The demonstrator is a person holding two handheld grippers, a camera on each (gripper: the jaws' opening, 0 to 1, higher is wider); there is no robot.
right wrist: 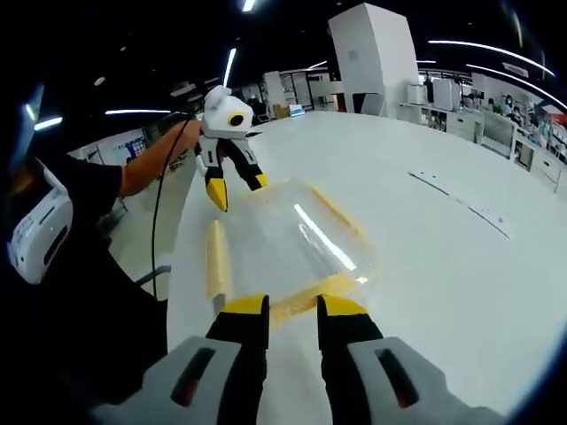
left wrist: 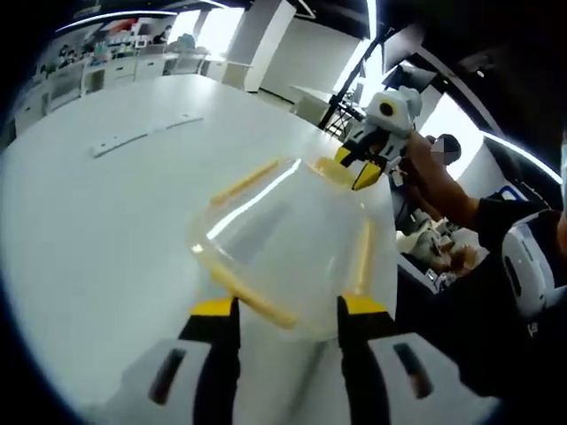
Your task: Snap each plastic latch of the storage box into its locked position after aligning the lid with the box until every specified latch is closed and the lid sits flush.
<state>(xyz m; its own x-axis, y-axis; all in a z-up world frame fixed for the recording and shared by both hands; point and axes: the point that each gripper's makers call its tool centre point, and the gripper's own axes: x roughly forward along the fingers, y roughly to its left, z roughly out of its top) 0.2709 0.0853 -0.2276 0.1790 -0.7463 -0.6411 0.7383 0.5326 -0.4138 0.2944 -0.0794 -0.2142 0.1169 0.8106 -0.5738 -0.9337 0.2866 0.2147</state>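
a clear box (left wrist: 288,243) with a see-through lid and yellow latches (left wrist: 252,299) sits on a big white table (left wrist: 97,221), near the table's edge. in the left gripper view, the left gripper (left wrist: 288,310) is at the near side of the box, its jaws set wide apart with nothing between them. the right gripper (left wrist: 361,168) is at the far side, its yellow tips open by the latch there. in the right gripper view, the right gripper (right wrist: 292,305) has a narrow gap just before the near yellow latch (right wrist: 310,297). a person's arm (right wrist: 155,159) reaches in.
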